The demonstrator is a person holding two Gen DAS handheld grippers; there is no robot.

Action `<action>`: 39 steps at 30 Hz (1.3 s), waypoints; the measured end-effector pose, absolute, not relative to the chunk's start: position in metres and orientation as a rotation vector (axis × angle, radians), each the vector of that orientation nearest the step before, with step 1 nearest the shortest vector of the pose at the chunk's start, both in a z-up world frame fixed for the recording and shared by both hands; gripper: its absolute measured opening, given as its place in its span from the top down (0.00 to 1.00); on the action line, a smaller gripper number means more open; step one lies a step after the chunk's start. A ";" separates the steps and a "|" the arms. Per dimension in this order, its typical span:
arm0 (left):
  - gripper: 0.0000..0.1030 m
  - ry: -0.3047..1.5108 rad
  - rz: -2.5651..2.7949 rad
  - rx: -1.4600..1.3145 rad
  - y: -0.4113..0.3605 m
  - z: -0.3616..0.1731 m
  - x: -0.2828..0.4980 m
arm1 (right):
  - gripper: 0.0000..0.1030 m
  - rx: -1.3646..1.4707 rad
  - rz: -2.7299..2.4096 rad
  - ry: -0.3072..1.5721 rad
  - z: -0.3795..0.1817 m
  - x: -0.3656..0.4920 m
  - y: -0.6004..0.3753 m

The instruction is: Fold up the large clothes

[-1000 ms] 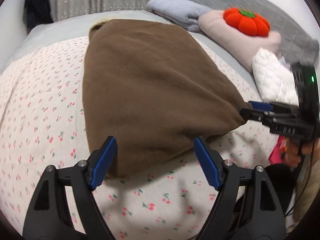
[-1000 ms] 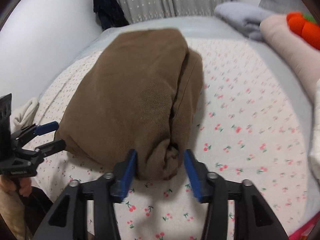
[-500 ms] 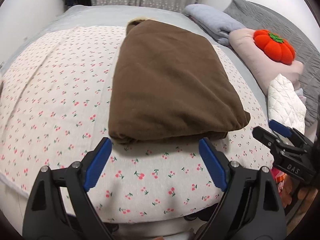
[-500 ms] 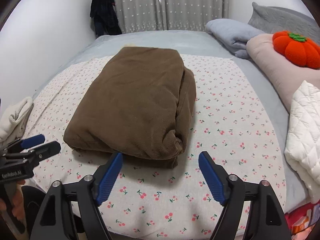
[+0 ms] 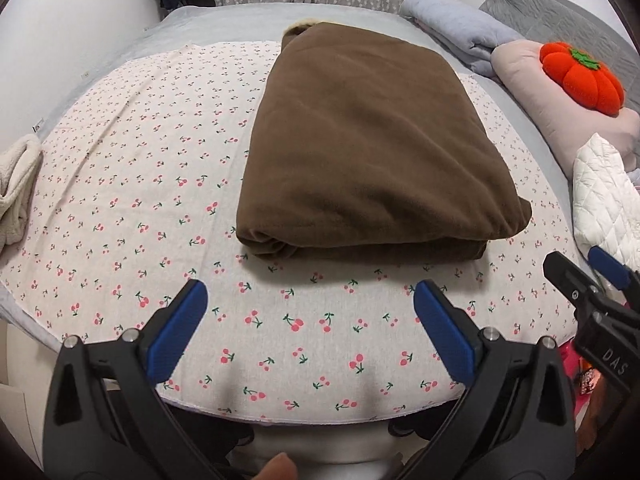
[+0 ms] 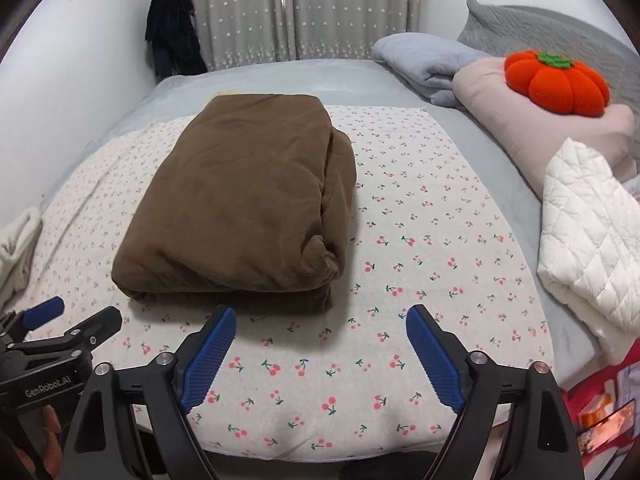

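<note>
Drawn back from the brown garment (image 5: 372, 148) since a second ago, when the near edge sat between both sets of fingers; now lying free, folded into a thick rectangle on the cherry-print sheet (image 5: 132, 184), near edge well clear of every fingertip. Rolled layers bunched at the near right corner in the right wrist view (image 6: 316, 256), a pale lining peeking out at the far end. Just short of that near edge, left gripper (image 5: 310, 320) spread wide and opening further, only printed sheet between its blue pads. Right gripper (image 6: 320, 344) likewise spread and widening, gripping nothing, also seen at the right rim of the left view (image 5: 580, 276). Farther out: white quilted jacket (image 6: 592, 240) at the right side of the bed, orange pumpkin cushion (image 6: 556, 80) resting on a pink pillow (image 6: 500, 120), grey-blue blanket (image 6: 424, 60) behind, cream fleece (image 5: 16, 184) at the left edge, star-dotted curtain (image 6: 312, 8) along the far wall.
</note>
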State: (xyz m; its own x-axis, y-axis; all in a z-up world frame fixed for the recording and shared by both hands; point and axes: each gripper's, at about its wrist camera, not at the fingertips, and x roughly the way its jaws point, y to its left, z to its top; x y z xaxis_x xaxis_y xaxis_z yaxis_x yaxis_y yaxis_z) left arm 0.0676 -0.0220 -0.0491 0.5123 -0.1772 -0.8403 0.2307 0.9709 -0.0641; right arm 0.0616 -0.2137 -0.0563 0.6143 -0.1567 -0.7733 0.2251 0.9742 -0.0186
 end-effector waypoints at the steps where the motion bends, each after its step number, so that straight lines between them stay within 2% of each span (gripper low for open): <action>1: 0.00 1.002 -0.242 0.063 -0.023 -0.049 0.067 | 0.11 0.070 -0.230 0.887 -0.057 0.062 -0.212; 39: 0.00 0.959 -0.212 0.108 -0.026 -0.042 0.062 | 0.10 0.079 -0.199 0.933 -0.071 0.070 -0.194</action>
